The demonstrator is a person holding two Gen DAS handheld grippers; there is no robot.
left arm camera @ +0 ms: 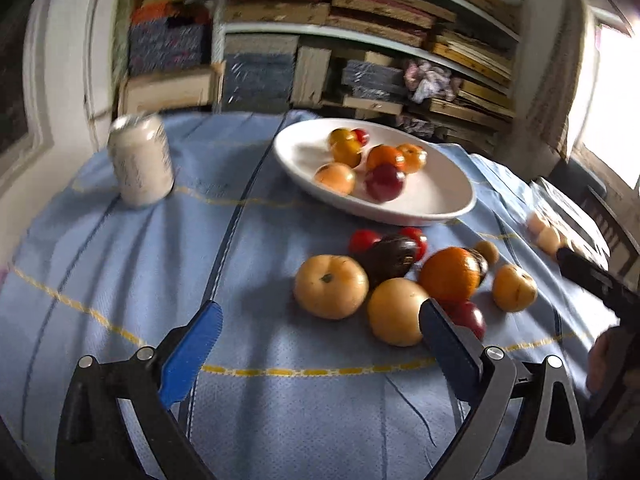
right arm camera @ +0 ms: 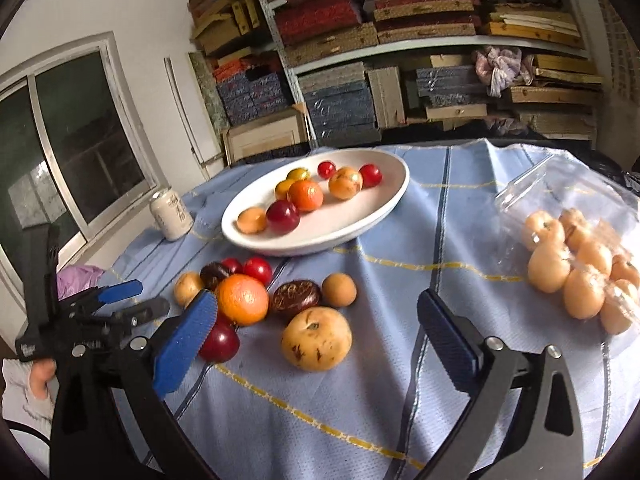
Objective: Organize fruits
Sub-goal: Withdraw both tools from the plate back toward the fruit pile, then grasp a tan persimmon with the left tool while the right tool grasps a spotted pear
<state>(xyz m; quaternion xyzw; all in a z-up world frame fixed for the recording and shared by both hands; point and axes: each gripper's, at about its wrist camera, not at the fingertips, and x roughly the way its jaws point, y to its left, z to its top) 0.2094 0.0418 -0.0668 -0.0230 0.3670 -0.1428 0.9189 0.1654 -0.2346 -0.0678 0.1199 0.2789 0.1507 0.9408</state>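
Observation:
A white oval plate point(left arm camera: 440, 208) point(right arm camera: 320, 244) on the blue cloth holds several small fruits, red, orange and yellow. In front of it a loose pile lies on the cloth: an orange point(left arm camera: 450, 274) point(right arm camera: 242, 300), pale yellow fruits point(left arm camera: 331, 286) point(right arm camera: 316, 338), a dark wrinkled fruit point(left arm camera: 390, 258) point(right arm camera: 296, 298), a red plum point(left arm camera: 468, 316) point(right arm camera: 220, 342) and cherry tomatoes. My left gripper point(left arm camera: 320, 312) stands open just short of the pile, nothing between its fingers. My right gripper point(right arm camera: 316, 298) is open too, facing the pile from the other side.
A pale drink can point(left arm camera: 140, 164) point(right arm camera: 172, 216) stands left of the plate. A clear plastic pack of pale fruits point(right arm camera: 580, 268) lies at the right of the table. Shelves stacked with boxes point(right arm camera: 400, 80) fill the back wall. A window point(right arm camera: 80, 140) is at the left.

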